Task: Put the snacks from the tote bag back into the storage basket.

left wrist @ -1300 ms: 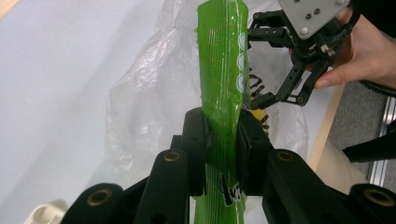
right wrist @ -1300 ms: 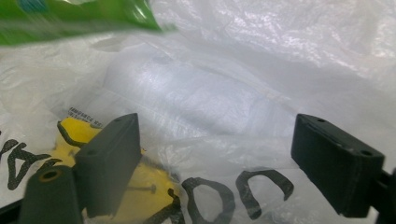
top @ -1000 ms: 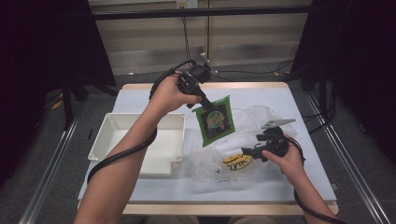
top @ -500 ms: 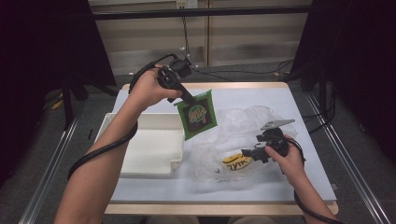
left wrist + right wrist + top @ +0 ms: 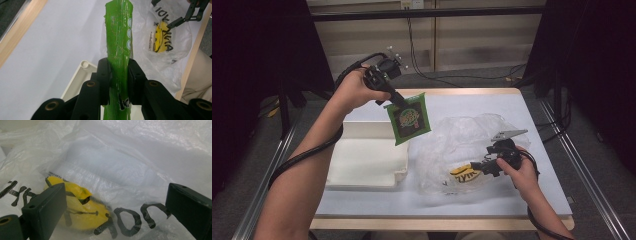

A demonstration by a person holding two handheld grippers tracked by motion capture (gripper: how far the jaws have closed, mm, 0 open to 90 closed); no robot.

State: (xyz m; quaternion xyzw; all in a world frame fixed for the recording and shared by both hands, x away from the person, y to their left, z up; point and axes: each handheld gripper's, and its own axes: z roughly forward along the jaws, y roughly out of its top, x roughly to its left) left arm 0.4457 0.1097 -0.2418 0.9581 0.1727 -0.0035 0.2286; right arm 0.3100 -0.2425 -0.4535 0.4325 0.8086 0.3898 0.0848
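Observation:
A green snack packet [image 5: 409, 119] hangs in the air over the right end of the white tray [image 5: 362, 165]. My left gripper [image 5: 394, 102] is shut on its top edge. In the left gripper view the packet [image 5: 118, 37] runs edge-on between the two pads of that gripper [image 5: 118, 80]. A crumpled clear plastic bag [image 5: 457, 145] with a yellow print and black letters lies on the table to the right. My right gripper [image 5: 479, 167] rests at the bag's near right side. In the right gripper view that gripper [image 5: 117, 202] stands open, with the bag [image 5: 125, 165] in front of it.
The white table [image 5: 492, 107] has wooden edges, with bare top behind the bag and at the far right. The tray's corner [image 5: 77, 80] lies under the held packet. The right gripper [image 5: 190, 15] is at the bag [image 5: 165, 50] in the left gripper view.
My left gripper has carried the green packet to the left and slightly up, from above the bag to over the tray's right end. The right gripper has stayed in place.

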